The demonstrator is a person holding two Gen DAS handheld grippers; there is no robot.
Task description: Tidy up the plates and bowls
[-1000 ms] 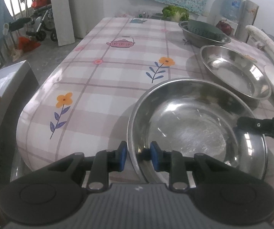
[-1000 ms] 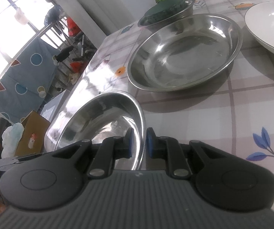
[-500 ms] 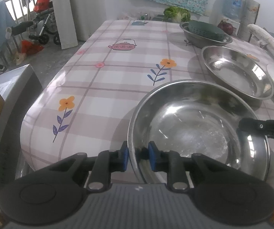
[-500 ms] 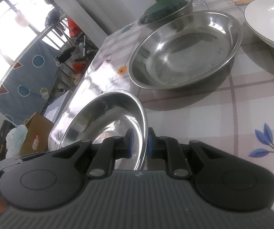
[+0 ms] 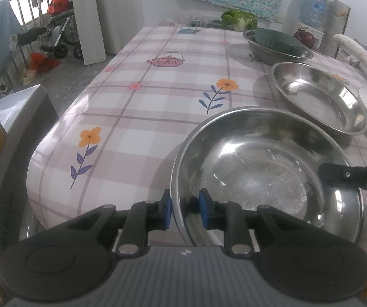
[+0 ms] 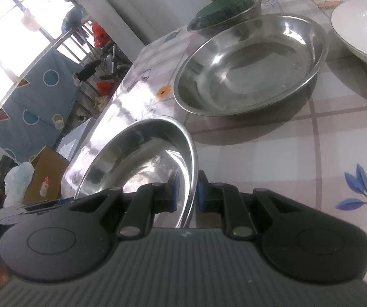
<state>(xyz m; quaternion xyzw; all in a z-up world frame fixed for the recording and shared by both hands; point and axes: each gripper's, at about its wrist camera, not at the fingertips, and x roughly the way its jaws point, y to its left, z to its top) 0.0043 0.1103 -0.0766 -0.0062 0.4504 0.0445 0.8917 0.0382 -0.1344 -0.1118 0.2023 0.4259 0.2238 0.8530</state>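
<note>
Two grippers clamp one steel bowl (image 5: 268, 176), which fills the lower right of the left wrist view. Your left gripper (image 5: 184, 208) pinches its near rim between the blue pads, one pad outside the wall, one inside. Your right gripper (image 6: 186, 192) grips the opposite rim in the same way, low in the centre of its own view; in the left view only its black tip shows, cut off at the right edge. Whether the bowl's base touches the checked tablecloth (image 5: 158, 102) cannot be judged, since the gripper bodies hide its underside. Beyond it a second steel bowl (image 6: 252, 64) rests on the cloth. At the upper right, a white plate (image 6: 362, 28) is cropped by the frame. A third steel bowl (image 5: 278, 48) holds something dark green, indistinct.
</note>
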